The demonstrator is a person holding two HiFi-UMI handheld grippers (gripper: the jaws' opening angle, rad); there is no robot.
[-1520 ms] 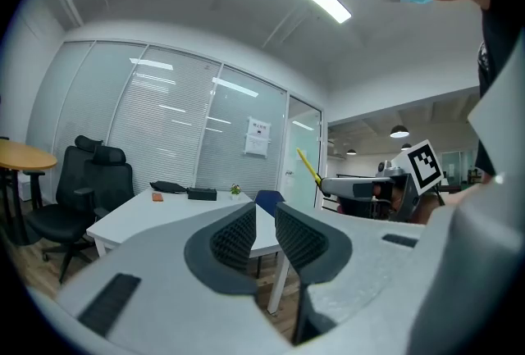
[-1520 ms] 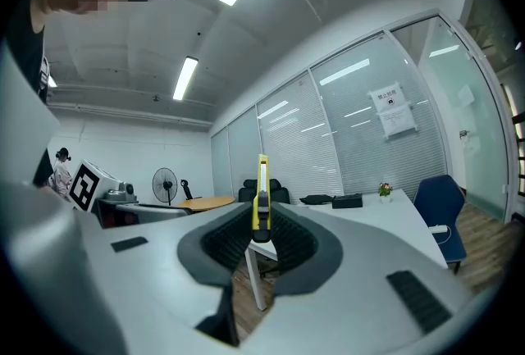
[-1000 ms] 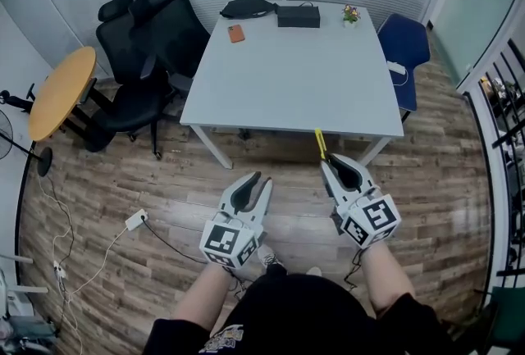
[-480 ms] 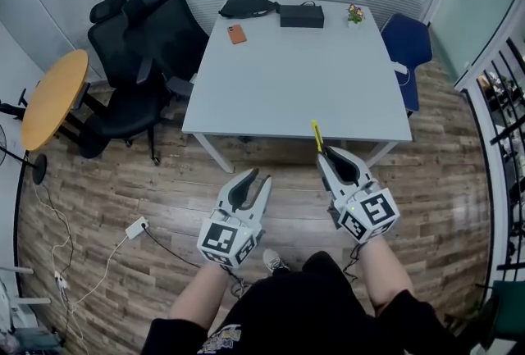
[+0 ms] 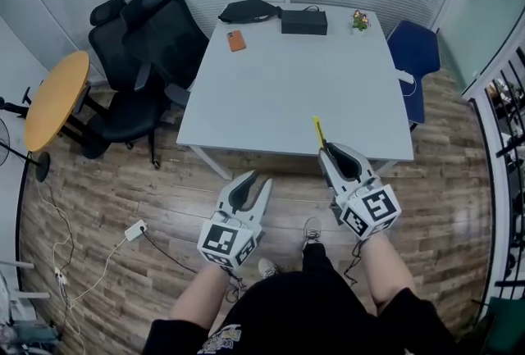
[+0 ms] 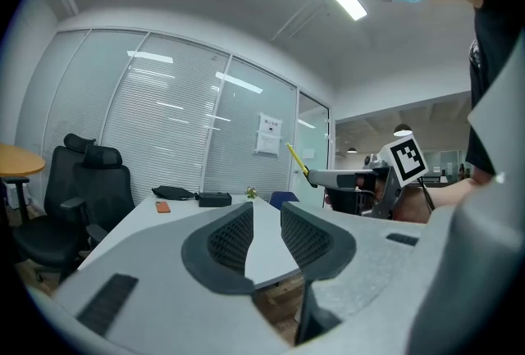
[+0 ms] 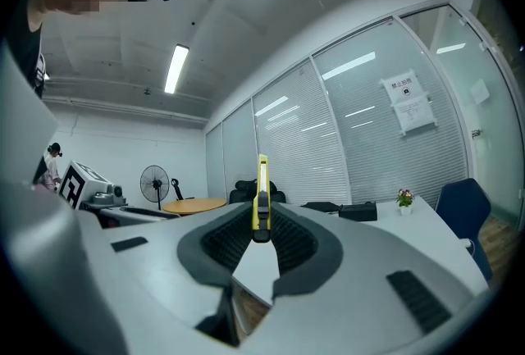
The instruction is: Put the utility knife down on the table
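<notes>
You've brought both grippers forward. The right gripper [image 5: 330,152] clamps the one utility knife [image 5: 318,132] at the near edge of the table [image 5: 279,75], with open tabletop beyond. The empty left gripper [image 5: 257,181] is opening.

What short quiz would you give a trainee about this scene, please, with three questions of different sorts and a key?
1. True or false: the utility knife already lies on the table.
2. Which item lies on the table near the black bag? A. an orange phone B. a red mug C. a blue book
3. Fill in: the right gripper is shut on the ___.
Key: 1. False: it sticks out from between the right gripper's jaws, off the tabletop. 2. A. 3. Utility knife.
</notes>
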